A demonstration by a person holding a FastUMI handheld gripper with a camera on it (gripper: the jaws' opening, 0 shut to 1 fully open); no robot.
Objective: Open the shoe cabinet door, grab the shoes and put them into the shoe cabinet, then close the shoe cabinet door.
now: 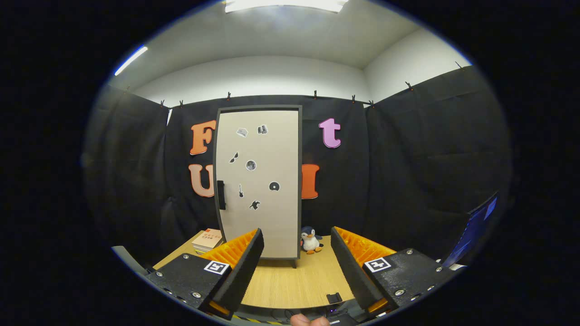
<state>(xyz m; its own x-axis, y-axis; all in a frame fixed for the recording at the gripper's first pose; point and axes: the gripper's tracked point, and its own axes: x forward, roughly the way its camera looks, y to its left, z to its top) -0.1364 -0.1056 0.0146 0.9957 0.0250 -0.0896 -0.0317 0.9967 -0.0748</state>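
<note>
Gripper pose: the gripper (297, 253) is held level and pointed straight at the shoe cabinet (258, 181), pretty much centred on it, hovering above the wooden table (290, 283).

Fingers: spread wide apart with nothing between them, just bare tabletop showing in the gap. Not touching anything.

Hand: only a sliver of fingertips (309, 320) pokes in at the very bottom, right behind the gripper, so can't say much about the grip.

Cabinet: tall pale cabinet standing upright at the far end of the table, against the black cloth wall. Door (260, 149) looks fully shut, with a handful of little stickers on it.

Handle: dark handle (221, 194) sits on the door's left edge, about halfway up, well beyond the left finger.

Hard to tell: the left finger covers the bottom left corner of the cabinet, so its base there is hidden. Sticker pictures are too small to make out.

Other stuff: a penguin plush toy (311, 240) sits just beside the cabinet's right foot. A stack of books (207, 240) lies left of the cabinet, partly behind the left finger. A small black clip-like thing (334, 298) lies on the table near the right finger, can't tell what it is. A dark screen (471, 233) is cut off far right.
</note>
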